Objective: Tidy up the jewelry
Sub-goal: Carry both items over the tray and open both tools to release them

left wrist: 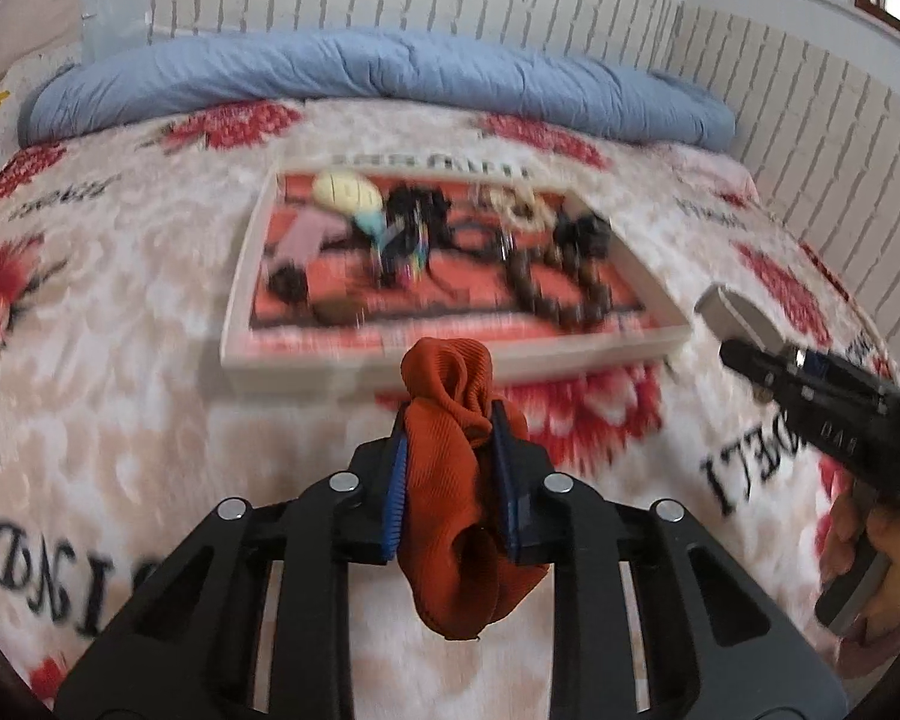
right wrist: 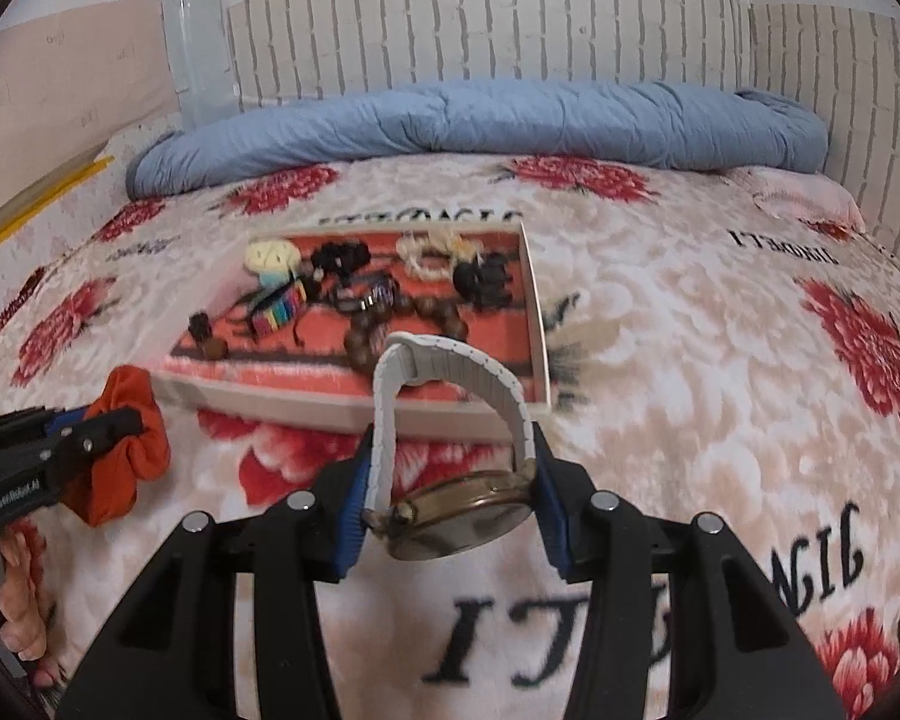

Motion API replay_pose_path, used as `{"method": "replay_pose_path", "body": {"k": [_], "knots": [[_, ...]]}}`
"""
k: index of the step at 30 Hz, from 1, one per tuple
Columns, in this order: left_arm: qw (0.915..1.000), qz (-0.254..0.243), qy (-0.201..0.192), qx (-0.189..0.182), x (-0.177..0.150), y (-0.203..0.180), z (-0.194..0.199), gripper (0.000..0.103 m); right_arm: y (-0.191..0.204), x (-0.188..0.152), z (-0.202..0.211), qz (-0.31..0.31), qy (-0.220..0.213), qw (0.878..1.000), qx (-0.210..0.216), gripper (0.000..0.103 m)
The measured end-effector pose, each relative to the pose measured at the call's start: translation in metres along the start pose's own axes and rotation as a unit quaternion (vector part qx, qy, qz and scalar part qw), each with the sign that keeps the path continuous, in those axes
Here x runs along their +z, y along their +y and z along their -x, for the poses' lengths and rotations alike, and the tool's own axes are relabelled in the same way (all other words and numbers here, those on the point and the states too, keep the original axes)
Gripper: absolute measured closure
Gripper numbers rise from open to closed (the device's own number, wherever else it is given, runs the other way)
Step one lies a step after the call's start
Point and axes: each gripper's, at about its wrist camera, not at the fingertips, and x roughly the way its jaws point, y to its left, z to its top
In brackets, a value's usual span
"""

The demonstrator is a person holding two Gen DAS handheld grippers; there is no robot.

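- Left gripper [left wrist: 450,468] pinches a rust-orange scrunchie [left wrist: 456,480] between its blue pads, jaws narrow; the cloth bunches above the pads and droops below them, so its long axis runs along the fingers.
- Right gripper [right wrist: 450,480] clamps a watch [right wrist: 456,516] at mid width: the brass-rimmed case lies nearly flat between the pads, and the white strap [right wrist: 450,372] arches up and away toward the tray.
- Both are held above the flowered blanket [right wrist: 690,360], just short of the white tray's [right wrist: 282,408] near rim.
- Beads, dark hair ties and a striped clip lie in the tray (sharper in the right view; the left one is blurred).
- Each view shows the other gripper from the side, with fingers of the holding hand.
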Motion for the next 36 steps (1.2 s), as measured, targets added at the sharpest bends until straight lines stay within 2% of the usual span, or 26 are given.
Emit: {"method": "replay_pose_path", "body": {"k": [9,13,21,30,36], "knots": [[0.9988,0.009,-0.047,0.013,0.068,0.010,-0.025,0.080,0.019,0.036,-0.039,-0.002,-0.013,1.000,0.010,0.057],[0.9983,0.011,-0.052,0.025,0.081,0.015,-0.049,0.080,0.021,0.045,-0.063,-0.006,-0.012,1.000,0.010,0.057],[0.9989,0.032,-0.013,0.033,0.074,0.038,-0.107,0.080,0.014,0.040,-0.109,-0.018,0.011,1.000,-0.001,0.057],[0.9982,0.016,-0.022,0.053,0.073,0.039,-0.116,0.075,0.017,0.039,-0.123,-0.014,0.010,1.000,-0.009,0.056],[0.9974,0.012,-0.021,0.067,0.071,0.040,-0.117,0.063,0.019,0.037,-0.127,-0.013,0.018,1.000,-0.007,0.053]]}}
